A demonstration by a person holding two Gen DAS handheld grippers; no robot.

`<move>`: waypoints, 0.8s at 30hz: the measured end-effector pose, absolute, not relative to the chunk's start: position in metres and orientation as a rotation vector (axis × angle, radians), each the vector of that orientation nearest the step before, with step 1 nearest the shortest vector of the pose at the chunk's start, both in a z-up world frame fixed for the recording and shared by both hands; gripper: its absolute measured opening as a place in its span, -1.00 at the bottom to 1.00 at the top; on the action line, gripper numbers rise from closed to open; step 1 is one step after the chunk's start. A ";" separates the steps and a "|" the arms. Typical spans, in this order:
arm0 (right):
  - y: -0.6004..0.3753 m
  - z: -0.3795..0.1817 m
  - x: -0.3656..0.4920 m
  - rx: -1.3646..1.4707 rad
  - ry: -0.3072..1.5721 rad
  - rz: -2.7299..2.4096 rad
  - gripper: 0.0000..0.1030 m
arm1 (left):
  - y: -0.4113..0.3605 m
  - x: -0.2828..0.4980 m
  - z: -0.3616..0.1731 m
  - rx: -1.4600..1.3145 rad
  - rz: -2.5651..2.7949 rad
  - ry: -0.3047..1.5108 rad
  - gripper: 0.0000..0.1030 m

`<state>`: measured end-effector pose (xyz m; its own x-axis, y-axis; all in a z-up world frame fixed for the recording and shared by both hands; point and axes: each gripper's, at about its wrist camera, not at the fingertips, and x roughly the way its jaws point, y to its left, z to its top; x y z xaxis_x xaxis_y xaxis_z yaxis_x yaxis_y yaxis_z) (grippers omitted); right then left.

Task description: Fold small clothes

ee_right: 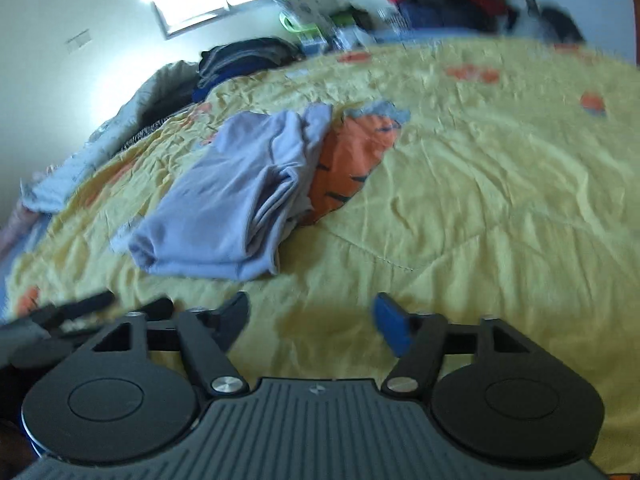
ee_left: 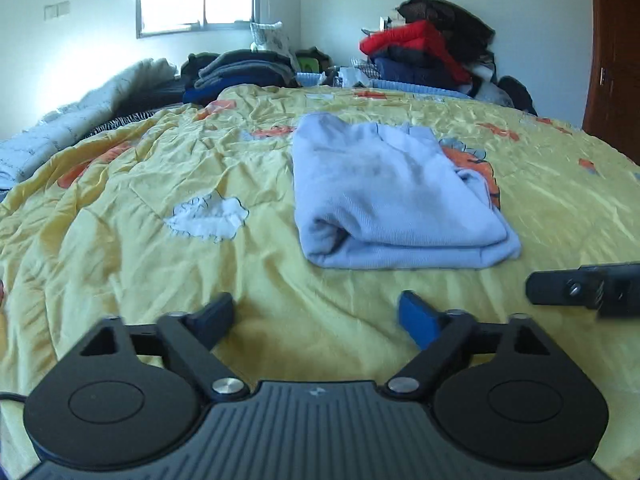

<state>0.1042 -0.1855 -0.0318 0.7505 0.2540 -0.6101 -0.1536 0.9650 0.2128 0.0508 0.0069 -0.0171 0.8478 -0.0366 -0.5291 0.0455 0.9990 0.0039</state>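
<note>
A pale blue garment [ee_left: 392, 196] lies folded into a thick rectangle on the yellow quilt [ee_left: 160, 168]. In the right wrist view the same garment [ee_right: 224, 208] sits to the left, its layered edges showing. My left gripper [ee_left: 316, 312] hovers just short of the fold's near edge, jaws wide apart, nothing between them. My right gripper [ee_right: 310, 314] is also open and holds nothing, over bare quilt [ee_right: 480, 200] to the right of the garment. One finger of the right gripper [ee_left: 580, 290] shows at the left wrist view's right edge. The left gripper [ee_right: 80, 308] appears blurred at the lower left of the right wrist view.
Stacks of dark folded clothes [ee_left: 240, 72] and a pile with a red jacket [ee_left: 420, 44] stand at the far side of the bed. A grey blanket [ee_left: 80, 120] lies bunched along the left. A brown wooden door [ee_left: 616, 60] is at the right.
</note>
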 end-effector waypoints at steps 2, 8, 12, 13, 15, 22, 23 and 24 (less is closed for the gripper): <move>-0.168 -0.039 0.102 0.052 0.650 0.205 0.79 | 0.006 0.051 -0.019 0.015 -0.040 0.547 0.90; -0.161 -0.043 0.108 0.016 0.614 0.164 0.89 | 0.008 0.054 -0.020 0.010 -0.035 0.547 1.00; -0.157 -0.045 0.108 -0.005 0.623 0.115 0.95 | 0.009 0.052 -0.021 0.003 -0.012 0.545 1.00; -0.156 -0.046 0.108 -0.014 0.623 0.112 0.95 | 0.009 0.052 -0.021 0.002 -0.007 0.544 1.00; -0.155 -0.047 0.109 -0.022 0.623 0.110 0.95 | 0.010 0.052 -0.021 -0.002 0.003 0.543 1.00; -0.154 -0.050 0.107 -0.038 0.612 0.108 0.95 | 0.010 0.052 -0.021 -0.003 0.008 0.543 1.00; -0.154 -0.050 0.107 -0.038 0.612 0.108 0.95 | 0.010 0.052 -0.021 -0.003 0.008 0.543 1.00; -0.154 -0.049 0.107 -0.038 0.611 0.108 0.95 | 0.010 0.052 -0.021 -0.003 0.008 0.543 1.00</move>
<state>0.1072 -0.1537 -0.0494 0.8137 0.0901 -0.5743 -0.1129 0.9936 -0.0040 0.0523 0.0100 -0.0208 0.8562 0.0064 -0.5165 -0.0081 1.0000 -0.0010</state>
